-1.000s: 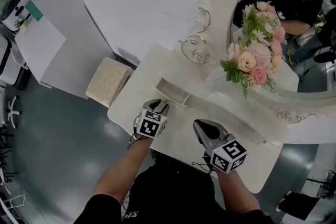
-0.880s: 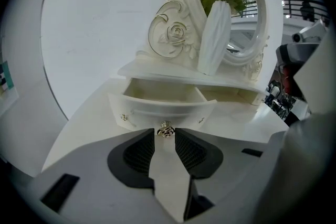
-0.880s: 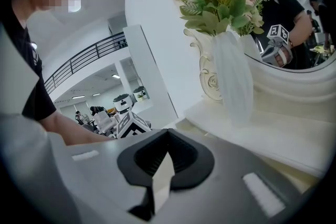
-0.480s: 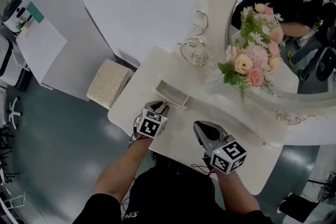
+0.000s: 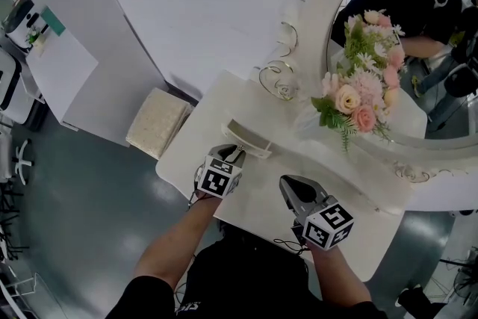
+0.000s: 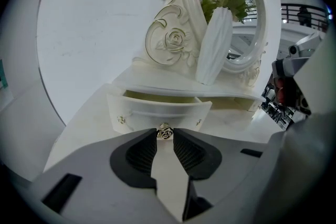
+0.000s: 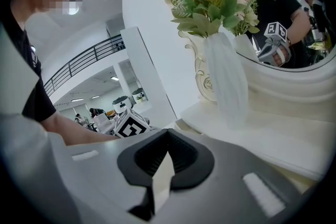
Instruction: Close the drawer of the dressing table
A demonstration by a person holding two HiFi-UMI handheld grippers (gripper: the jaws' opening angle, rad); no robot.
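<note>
The small cream drawer (image 5: 247, 137) of the dressing table (image 5: 196, 132) stands pulled out under the raised shelf. Its inside shows empty in the left gripper view. My left gripper (image 5: 234, 154) is right at the drawer front (image 6: 157, 112). Its jaws have just been closing, and the gold rose-shaped knob (image 6: 165, 132) now sits pinched between the tips of the left gripper (image 6: 165, 134). My right gripper (image 5: 288, 184) hovers over the tabletop to the right, apart from the drawer. In its own view the right gripper (image 7: 168, 132) has its tips together with nothing held.
A white vase of pink flowers (image 5: 351, 97) stands on the shelf before the oval mirror (image 5: 429, 33), near the drawer's right end. A cushioned stool (image 5: 155, 122) sits on the floor left of the table. A white wall panel stands behind.
Both grippers keep their places by the drawer. Only the head view has shifted slightly.
</note>
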